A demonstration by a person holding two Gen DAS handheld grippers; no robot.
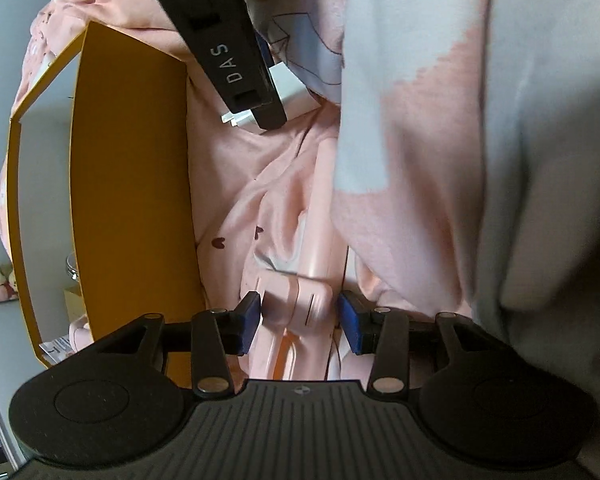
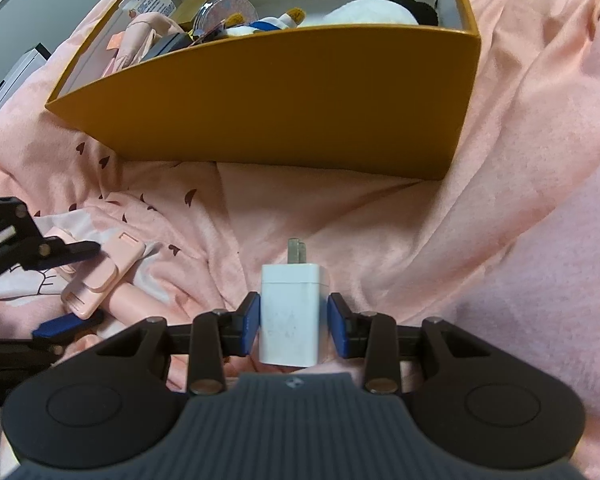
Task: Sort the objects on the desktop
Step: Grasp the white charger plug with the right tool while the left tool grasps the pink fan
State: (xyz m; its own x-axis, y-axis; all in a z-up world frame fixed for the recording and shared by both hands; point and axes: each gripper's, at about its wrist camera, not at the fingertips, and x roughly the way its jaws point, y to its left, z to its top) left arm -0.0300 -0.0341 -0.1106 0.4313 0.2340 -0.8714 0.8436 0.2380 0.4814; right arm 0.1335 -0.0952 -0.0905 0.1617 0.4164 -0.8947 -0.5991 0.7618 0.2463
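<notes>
Pink bedding [image 2: 380, 216], yellow box [image 2: 284, 112] beyond, charger [image 2: 290, 312] between right jaws.

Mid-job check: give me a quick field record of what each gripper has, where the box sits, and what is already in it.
left gripper: jaws around the pink foldable stand, lying on the pink bedding; small gap on one side
right gripper: jaws either side of the white charger plug, prongs pointing forward
orange box: open, beyond the charger
box contents: plush toy, round clear case, other small items
</notes>
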